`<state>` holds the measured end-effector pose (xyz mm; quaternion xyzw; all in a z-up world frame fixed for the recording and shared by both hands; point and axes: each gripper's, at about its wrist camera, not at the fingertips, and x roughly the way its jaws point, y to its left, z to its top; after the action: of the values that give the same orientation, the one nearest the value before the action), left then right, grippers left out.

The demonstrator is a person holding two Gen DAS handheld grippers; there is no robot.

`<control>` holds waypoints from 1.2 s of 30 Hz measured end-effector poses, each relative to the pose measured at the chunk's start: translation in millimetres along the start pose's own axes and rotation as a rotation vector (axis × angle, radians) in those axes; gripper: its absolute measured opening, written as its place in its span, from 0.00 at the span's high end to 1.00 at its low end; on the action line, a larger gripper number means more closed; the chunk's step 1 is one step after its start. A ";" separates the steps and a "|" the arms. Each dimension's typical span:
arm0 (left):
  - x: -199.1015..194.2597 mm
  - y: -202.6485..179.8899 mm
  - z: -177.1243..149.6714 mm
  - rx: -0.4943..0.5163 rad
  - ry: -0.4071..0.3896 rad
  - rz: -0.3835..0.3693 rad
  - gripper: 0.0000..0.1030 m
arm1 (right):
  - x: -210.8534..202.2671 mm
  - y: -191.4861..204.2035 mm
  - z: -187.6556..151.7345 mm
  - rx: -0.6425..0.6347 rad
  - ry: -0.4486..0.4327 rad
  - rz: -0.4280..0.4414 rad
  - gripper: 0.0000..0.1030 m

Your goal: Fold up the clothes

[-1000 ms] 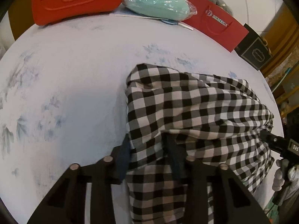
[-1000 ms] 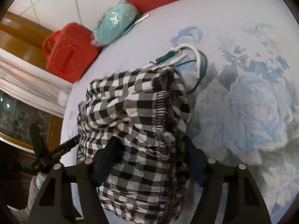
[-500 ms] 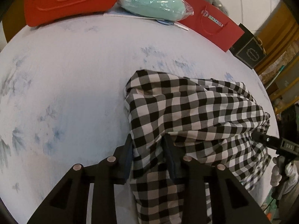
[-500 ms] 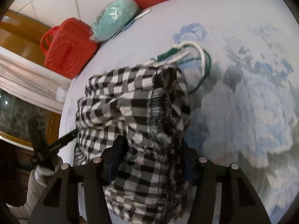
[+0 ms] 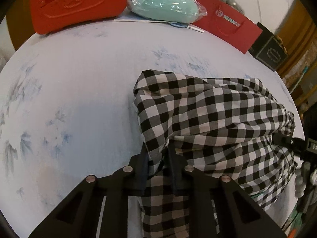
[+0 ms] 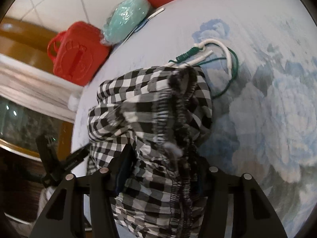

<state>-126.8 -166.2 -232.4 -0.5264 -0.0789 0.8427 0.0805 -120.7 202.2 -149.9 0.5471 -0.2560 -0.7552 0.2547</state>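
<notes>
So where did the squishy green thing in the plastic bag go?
In the left wrist view, the mint-green bundle lies at the table's far edge, between the red case on its left and the red paper bag on its right.

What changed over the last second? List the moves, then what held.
The left claw closed from a wide gap to a tight pinch on the checked shorts. The right claw narrowed on the bunched elastic waistband, drawing the cloth closer. Unchanged: the drawstring on the floral cloth, and the red case and mint bundle at the back.
</notes>
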 end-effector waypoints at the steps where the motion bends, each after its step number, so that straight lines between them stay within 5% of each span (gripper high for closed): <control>1: -3.2 0.6 -1.7 0.000 0.000 -0.003 0.93 | 0.4 0.7 -0.2 0.008 0.015 -0.009 0.54; 9: 0.9 3.0 0.3 0.008 0.008 -0.025 0.93 | 8.6 7.5 -7.2 -0.044 0.064 -0.014 0.56; 13: -2.2 2.8 -1.8 0.027 -0.008 -0.010 0.90 | 15.5 12.8 -3.5 -0.070 0.078 -0.016 0.48; 20: -16.7 -1.0 -11.7 0.029 -0.018 0.037 0.95 | 15.7 22.2 -17.2 -0.137 0.087 -0.076 0.53; 24: -30.3 -8.2 -7.0 0.030 -0.045 0.046 0.96 | 12.8 11.8 -14.5 -0.078 0.073 -0.030 0.58; 30: -74.2 -22.4 9.2 0.081 -0.126 0.087 0.96 | 6.3 2.8 -22.8 0.034 0.031 0.180 0.66; 36: -103.3 -15.0 6.1 0.059 -0.160 0.157 0.96 | 14.4 22.5 -29.9 0.013 0.042 0.312 0.67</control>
<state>-86.8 -174.4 -136.1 -0.4596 -0.0187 0.8876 0.0231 -93.6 172.8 -153.0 0.5181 -0.3374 -0.6931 0.3705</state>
